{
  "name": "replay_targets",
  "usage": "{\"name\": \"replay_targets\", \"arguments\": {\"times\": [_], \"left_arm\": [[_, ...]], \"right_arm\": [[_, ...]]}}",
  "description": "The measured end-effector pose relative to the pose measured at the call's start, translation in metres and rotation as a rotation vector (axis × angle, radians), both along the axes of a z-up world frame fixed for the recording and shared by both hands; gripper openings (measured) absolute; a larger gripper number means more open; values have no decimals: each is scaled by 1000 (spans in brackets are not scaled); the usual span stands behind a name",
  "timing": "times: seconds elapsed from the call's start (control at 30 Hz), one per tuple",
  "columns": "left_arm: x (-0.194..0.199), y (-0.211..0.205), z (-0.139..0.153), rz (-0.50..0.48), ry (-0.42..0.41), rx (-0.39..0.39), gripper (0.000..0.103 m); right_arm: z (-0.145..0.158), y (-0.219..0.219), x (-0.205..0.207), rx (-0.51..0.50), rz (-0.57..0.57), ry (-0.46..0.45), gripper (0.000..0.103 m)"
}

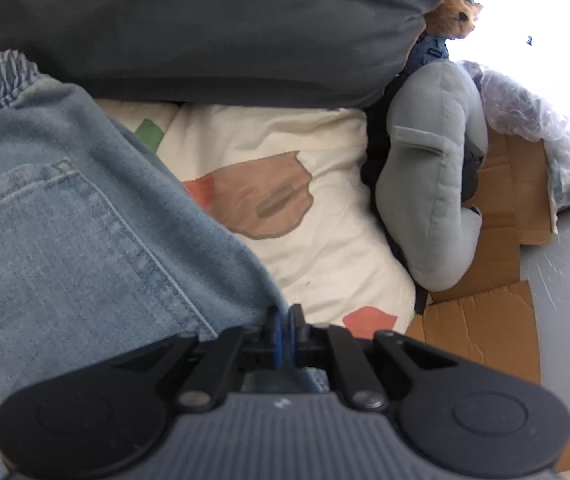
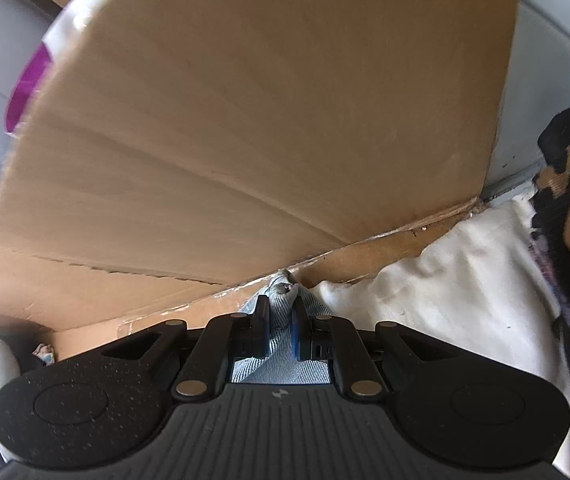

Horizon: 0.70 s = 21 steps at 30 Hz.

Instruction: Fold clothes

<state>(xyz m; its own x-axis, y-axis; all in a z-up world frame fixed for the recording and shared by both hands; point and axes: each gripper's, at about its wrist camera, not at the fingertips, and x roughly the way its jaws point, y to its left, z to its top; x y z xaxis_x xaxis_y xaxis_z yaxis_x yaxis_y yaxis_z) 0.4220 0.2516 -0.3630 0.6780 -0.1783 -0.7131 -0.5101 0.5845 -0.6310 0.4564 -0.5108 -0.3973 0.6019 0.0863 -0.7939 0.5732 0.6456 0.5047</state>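
Light blue jeans (image 1: 57, 216) with an elastic waistband and a back pocket fill the left of the left wrist view. My left gripper (image 1: 284, 312) is shut on the jeans' edge, the cloth running out to the left from its blue pads. In the right wrist view a bunched fold of the same denim (image 2: 281, 300) sticks up between the fingers of my right gripper (image 2: 280, 306), which is shut on it. More denim shows under that gripper's body. The rest of the jeans is hidden there.
A white patterned duvet (image 1: 285, 200) lies under the jeans, with a dark grey pillow (image 1: 205, 28) behind. A grey plush toy (image 1: 433, 184) and flattened cardboard (image 1: 485, 320) are to the right. A large cardboard box (image 2: 265, 120) stands close ahead of my right gripper, white bedding (image 2: 445, 280) beside it.
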Motion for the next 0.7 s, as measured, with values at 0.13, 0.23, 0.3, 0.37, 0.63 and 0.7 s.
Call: {"name": "replay_targets", "arguments": {"times": [0.13,0.23,0.3,0.37,0.63,0.7], "left_arm": [[5,-1,-2,2,4,0,4],[11,-2,-5,4,2,1,4],[16,-3,-8,7,1,1,4],[20,-4,-12,11,5,1,4],[30,-5,-23,23,19,2,4],[31,-4,-26,31,22,0,4]], "right_arm": [[-13,-1,4,22,-35,20,9],[-19,-3,7,33,-54,28,9],[-23,-3,9,39,-64,32,9],[-26,-4,10,45,-77,35,9],[-30,-8,9,88,-126,29,9],[-30,-9,8,95,-129,23,9]]}}
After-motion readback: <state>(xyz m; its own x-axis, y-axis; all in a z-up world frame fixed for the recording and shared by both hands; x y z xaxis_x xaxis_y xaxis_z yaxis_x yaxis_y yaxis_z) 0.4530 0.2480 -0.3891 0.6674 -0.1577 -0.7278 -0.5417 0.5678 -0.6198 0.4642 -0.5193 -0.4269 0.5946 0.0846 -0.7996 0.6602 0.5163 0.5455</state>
